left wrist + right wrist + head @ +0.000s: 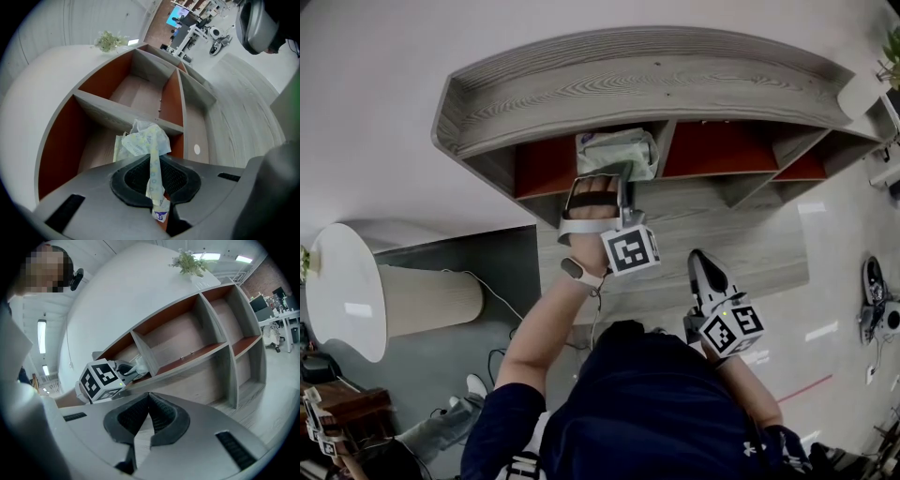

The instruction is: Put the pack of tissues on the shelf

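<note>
Nearest the person and well short of the shelf [647, 80], the right gripper [146, 418] has its fingers drawn together with nothing between them. It points toward the shelf front and takes no part.

Closer to the shelf, the left gripper [157, 187] has its fingers nearly together, pinching a thin flap of wrapper on the pack of tissues [140, 140]. The pack's body hangs out beyond the fingertips. In the head view the pack [619, 150] sits right at the mouth of a shelf compartment, just under a grey board. Whether it rests on the compartment floor cannot be told.

The pack looks light, soft and squashy, in a thin, glossy film that is probably slippery. Held by the flap alone it is likely to swing and could slide free. A hold across the body would be steadier, though the flap lets it be pushed in end first.
</note>
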